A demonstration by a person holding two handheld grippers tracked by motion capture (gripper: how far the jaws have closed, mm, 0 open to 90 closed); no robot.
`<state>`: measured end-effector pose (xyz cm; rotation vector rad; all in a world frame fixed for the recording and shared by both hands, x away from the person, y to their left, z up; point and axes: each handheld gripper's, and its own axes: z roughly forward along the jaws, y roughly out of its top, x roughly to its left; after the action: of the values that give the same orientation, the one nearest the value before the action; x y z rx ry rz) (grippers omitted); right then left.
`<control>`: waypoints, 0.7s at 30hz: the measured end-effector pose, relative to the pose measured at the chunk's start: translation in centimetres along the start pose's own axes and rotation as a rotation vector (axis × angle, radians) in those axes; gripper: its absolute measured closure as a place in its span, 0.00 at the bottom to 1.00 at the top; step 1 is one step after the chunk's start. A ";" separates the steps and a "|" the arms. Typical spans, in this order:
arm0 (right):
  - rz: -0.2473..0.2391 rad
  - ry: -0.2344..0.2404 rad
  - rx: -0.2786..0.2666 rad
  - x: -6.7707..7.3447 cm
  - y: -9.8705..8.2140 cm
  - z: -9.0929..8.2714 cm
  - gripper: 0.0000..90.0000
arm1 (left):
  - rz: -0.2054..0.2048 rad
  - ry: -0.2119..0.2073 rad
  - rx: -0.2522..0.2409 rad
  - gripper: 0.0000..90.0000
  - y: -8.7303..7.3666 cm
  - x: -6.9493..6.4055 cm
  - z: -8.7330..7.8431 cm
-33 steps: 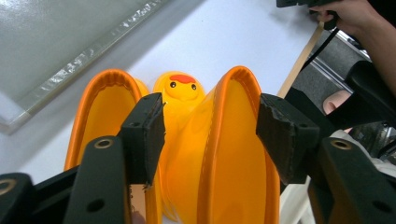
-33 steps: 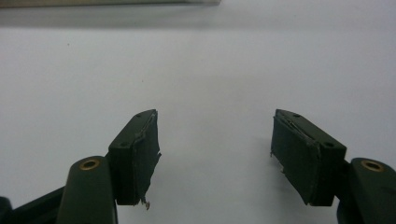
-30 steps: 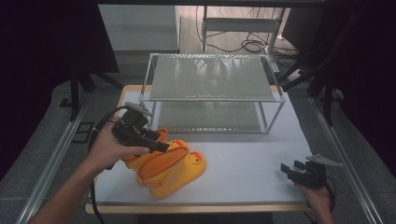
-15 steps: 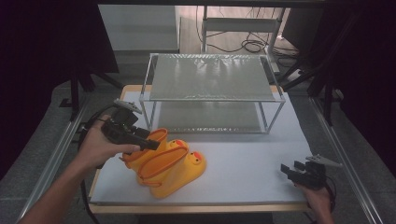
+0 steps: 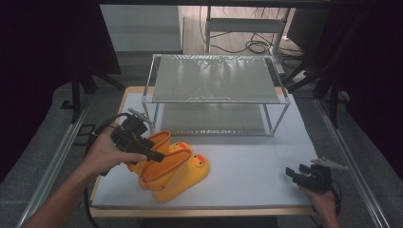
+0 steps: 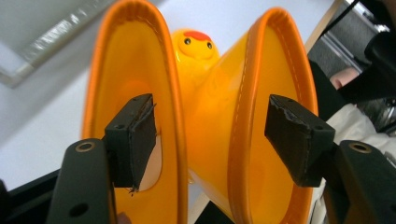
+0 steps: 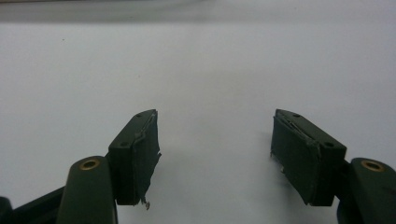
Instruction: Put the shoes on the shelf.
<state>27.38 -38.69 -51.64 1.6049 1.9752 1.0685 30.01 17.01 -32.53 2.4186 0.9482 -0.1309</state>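
**Left gripper straddles the tops of two yellow duck boots**

A pair of yellow boots (image 5: 173, 168) with orange rims lies on its side on the white worktop (image 5: 256, 161), at its front left, in front of a two-tier wire shelf (image 5: 216, 92). The left gripper (image 5: 154, 156) sits at the boot openings; its fingers (image 6: 133, 137) are spread wide, one inside one boot's opening and the other inside the second boot's opening, so both adjoining rims lie between them, not pinched. The right gripper (image 5: 295, 175) rests at the front right corner, well apart from the boots, its fingers (image 7: 137, 154) wide apart over bare worktop, holding nothing.
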 end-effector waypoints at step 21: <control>0.003 -0.002 0.001 -0.1 0.0 -0.1 0.35 | -0.059 0.050 0.025 0.88 0.3 0.1 2.4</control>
<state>27.37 -38.81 -51.61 1.6095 1.9726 1.0666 30.52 15.71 -34.50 2.4275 1.0462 -0.1047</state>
